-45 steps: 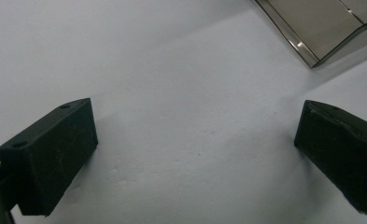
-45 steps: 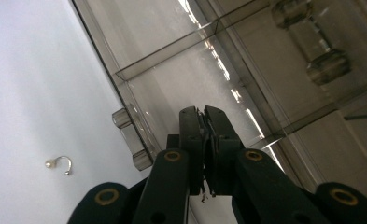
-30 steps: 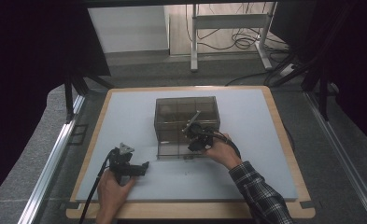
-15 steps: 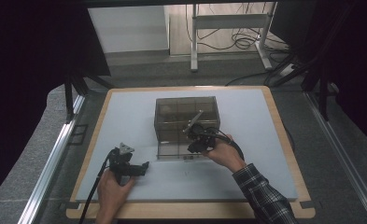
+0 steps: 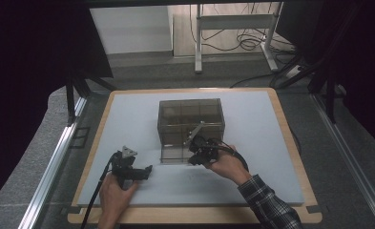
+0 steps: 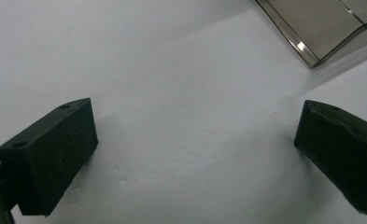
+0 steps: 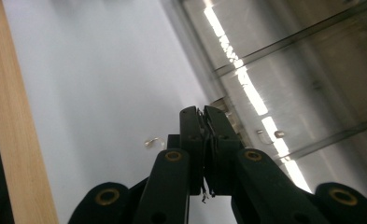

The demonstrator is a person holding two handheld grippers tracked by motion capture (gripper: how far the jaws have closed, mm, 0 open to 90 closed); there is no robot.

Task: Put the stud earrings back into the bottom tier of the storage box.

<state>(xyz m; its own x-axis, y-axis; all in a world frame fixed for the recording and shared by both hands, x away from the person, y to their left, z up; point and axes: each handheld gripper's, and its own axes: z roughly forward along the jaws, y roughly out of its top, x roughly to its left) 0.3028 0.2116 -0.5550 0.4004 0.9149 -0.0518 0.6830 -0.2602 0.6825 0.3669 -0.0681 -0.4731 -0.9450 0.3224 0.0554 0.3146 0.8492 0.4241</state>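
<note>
A smoked, see-through box (image 5: 191,128) with inner dividers stands near the centre of the white mat (image 5: 128,114), slightly toward 12 o'clock from the person. The dividers split it into several compartments; whether anything lies in them cannot be told through the tinted walls. In the right gripper view the box wall (image 7: 302,79) runs along the 1 to 4 o'clock side, with bright light strips reflected on it and a small metal fitting (image 7: 274,134) on its face.

The right gripper (image 5: 200,151) sits at the 6 o'clock face of the box, close against its lower front edge, held by the right hand (image 5: 228,164). Its jaws are pressed together with no visible gap; thin wire ends show between them in the right gripper view (image 7: 204,140), and whether they clamp anything else cannot be told. A small pale object (image 7: 153,141) lies on the mat just at 9 o'clock of the jaw tips.

The left gripper (image 5: 144,171) rests low over the mat at 7 o'clock from the box, well apart from it, held by the left hand (image 5: 114,191). Its jaws stand wide, bare mat between them; a corner of the box (image 6: 312,28) shows at 1 o'clock in the left gripper view.

The mat lies on a wooden board (image 5: 290,129) whose rim frames it on all sides. Open mat extends at 9, 3 and 12 o'clock of the box. Metal rails (image 5: 56,157) flank the board. Beyond 12 o'clock, a frame with legs (image 5: 233,28) and loose cables (image 5: 242,43) stand on the floor.
</note>
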